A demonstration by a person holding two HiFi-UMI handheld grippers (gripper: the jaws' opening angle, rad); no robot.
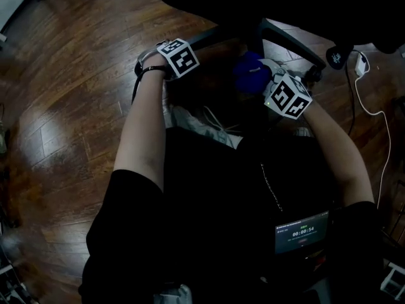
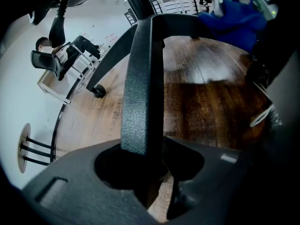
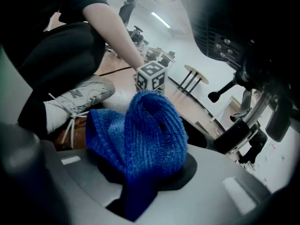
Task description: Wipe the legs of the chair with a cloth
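Observation:
In the left gripper view a black, rough-textured chair leg [image 2: 143, 88] runs up from between my left gripper's [image 2: 150, 172] jaws, which are shut on it. The head view shows that gripper [image 1: 179, 57] at the chair base [image 1: 212, 35], its tips hidden. My right gripper [image 3: 140, 182] is shut on a bunched blue cloth [image 3: 140, 135] that bulges out above the jaws. From the head view, the cloth [image 1: 249, 71] sits just in front of the right gripper [image 1: 278, 87], beside another dark leg [image 1: 297, 43] and close to the left gripper.
Dark wooden floor [image 1: 69, 94] lies all round. A white cable [image 1: 373, 116] and a charger [image 1: 362, 62] lie at the right. My grey shoe [image 3: 79, 97] is under the chair. A caster [image 2: 98, 91] ends a far leg. A seated person [image 2: 56, 55] is in the background.

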